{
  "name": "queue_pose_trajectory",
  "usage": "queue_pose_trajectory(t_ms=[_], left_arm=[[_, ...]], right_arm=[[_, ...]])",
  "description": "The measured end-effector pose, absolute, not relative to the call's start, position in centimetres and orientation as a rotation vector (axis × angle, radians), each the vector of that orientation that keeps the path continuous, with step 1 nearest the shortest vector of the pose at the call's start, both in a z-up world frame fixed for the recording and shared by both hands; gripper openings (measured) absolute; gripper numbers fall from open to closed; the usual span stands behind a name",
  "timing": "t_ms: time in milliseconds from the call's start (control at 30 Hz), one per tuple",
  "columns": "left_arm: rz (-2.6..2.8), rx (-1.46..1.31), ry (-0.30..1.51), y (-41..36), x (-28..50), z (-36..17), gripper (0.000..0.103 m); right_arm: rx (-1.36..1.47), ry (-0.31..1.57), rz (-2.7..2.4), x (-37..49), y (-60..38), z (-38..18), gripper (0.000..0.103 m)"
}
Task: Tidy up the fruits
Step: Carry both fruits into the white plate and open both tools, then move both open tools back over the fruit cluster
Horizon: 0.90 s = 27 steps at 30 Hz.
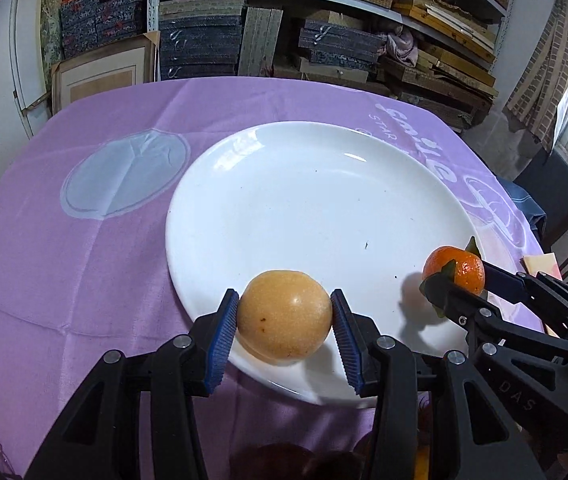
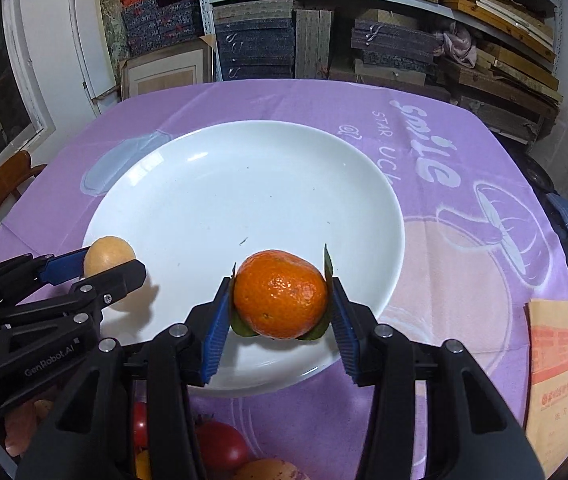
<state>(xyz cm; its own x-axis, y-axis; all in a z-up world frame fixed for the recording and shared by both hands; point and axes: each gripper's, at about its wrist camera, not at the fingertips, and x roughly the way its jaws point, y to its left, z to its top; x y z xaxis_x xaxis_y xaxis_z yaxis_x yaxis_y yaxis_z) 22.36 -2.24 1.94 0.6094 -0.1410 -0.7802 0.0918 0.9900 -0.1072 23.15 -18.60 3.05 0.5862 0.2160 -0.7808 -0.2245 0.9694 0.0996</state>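
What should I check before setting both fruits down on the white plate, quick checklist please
1. Left gripper pads clamp the yellow fruit: ok.
2. Right gripper pads clamp the orange tangerine: ok.
3. White plate has bare room for both fruits: ok.
4. Both fruits sit over the plate's near edge: ok.
5. Grippers are apart from each other: ok.
6. Height of the fruits above the plate: cannot tell.
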Motion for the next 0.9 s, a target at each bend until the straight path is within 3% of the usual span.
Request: queue_pose_trajectory(t_ms=[100, 167, 400, 467, 600, 900], left_arm=[[-0.138, -0.069, 0.889, -2.1, 22.2, 2.6, 0.051], [-0.13, -0.07, 0.866, -1.9, 21.9, 3.1, 0.062], [-0.103, -0.113, 0.822, -0.3, 20.7, 5.1, 0.071], [-0.079, -0.124, 0.787, 0.6, 19.5, 6.2, 0.077], [-0.022, -0.093, 0.728, 2.4, 16.1, 7.8, 0.081], [-0.02, -0.154, 0.754, 5.2, 7.1, 5.9, 0.083]], right_arm=[[-0.003, 0.904, 0.259, 23.3, -18.8, 3.1, 0.052], [-0.005, 0.883, 0.244, 23.2, -19.0, 3.7, 0.075], [-0.053, 0.725, 0.194, 20.5, -20.0, 8.3, 0.083], [-0.042, 0.619, 0.203, 18.2, -20.6, 11.4, 0.099], [-0.034, 0.436, 0.265, 14.1, -22.9, 15.4, 0.099], [-0.001, 0.568, 0.171, 7.2, -27.2, 9.5, 0.099]])
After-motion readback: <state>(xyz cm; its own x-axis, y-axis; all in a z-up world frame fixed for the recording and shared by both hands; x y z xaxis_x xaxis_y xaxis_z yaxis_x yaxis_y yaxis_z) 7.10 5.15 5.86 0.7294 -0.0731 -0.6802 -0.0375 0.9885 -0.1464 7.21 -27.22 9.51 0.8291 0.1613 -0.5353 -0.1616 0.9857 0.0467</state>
